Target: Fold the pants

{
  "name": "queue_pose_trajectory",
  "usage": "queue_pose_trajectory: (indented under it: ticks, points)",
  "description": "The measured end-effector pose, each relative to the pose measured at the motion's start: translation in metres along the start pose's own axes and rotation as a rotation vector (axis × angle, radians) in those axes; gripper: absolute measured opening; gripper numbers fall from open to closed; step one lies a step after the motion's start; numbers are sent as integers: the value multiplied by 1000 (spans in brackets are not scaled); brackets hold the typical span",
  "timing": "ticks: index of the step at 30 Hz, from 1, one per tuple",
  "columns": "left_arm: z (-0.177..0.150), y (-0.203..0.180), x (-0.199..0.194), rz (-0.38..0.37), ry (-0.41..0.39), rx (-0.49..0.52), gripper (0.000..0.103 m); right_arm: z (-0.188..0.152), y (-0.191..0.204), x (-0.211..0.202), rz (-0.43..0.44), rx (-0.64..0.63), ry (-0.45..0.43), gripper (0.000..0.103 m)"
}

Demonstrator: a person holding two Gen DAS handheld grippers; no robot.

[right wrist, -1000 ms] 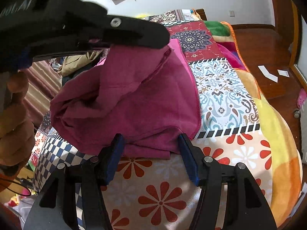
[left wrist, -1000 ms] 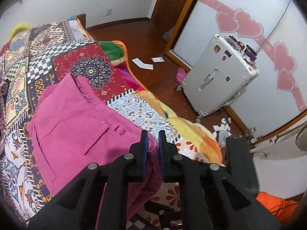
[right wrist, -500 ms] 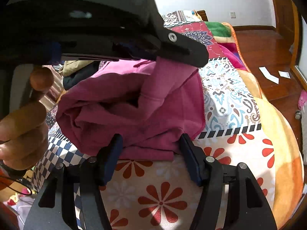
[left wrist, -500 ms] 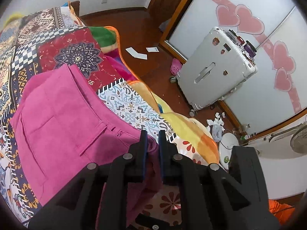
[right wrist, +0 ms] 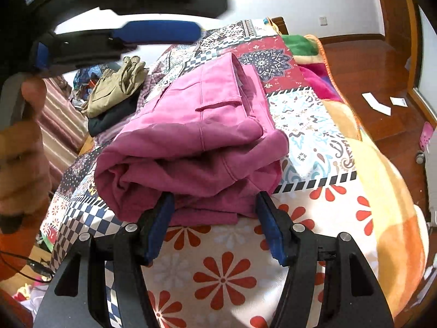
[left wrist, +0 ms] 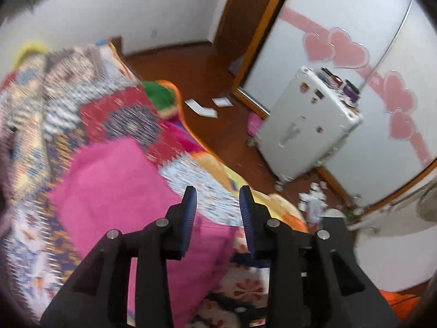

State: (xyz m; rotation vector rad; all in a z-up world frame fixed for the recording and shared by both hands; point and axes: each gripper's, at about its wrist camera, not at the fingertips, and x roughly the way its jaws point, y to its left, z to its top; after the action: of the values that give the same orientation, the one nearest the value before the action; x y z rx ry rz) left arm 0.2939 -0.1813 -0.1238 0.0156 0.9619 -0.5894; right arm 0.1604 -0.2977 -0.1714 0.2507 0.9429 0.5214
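Pants (right wrist: pixel 207 139) (pink, back pocket up) in thick folded bundle

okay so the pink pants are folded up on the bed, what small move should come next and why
Probably a light press with the right gripper to flatten the pink pants: both grippers are open and empty, the left gripper above the fabric, and the bundle's near edge looks bunched and uneven.
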Motion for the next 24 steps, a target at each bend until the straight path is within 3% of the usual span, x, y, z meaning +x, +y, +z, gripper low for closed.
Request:
queue_pose_trajectory:
  ticks: [2, 5, 11, 17, 24]
  points:
    - [-2, 5, -10, 61, -26, 21, 45, 2, 0, -6, -4, 2, -12, 59]
    - [-10, 21, -26, 144, -62, 31, 56, 3, 2, -15, -17, 4, -27, 59]
    - [-42, 66, -32, 290, -21, -4, 61, 6, 3, -26, -60, -5, -46, 59]
    - [-83, 79, -8, 242, 106, -32, 61, 15, 9, -37, -71, -5, -80, 59]
    - [-105, 55, 2, 244, 112, 37, 61, 35, 33, -26, -76, -91, -90, 59]
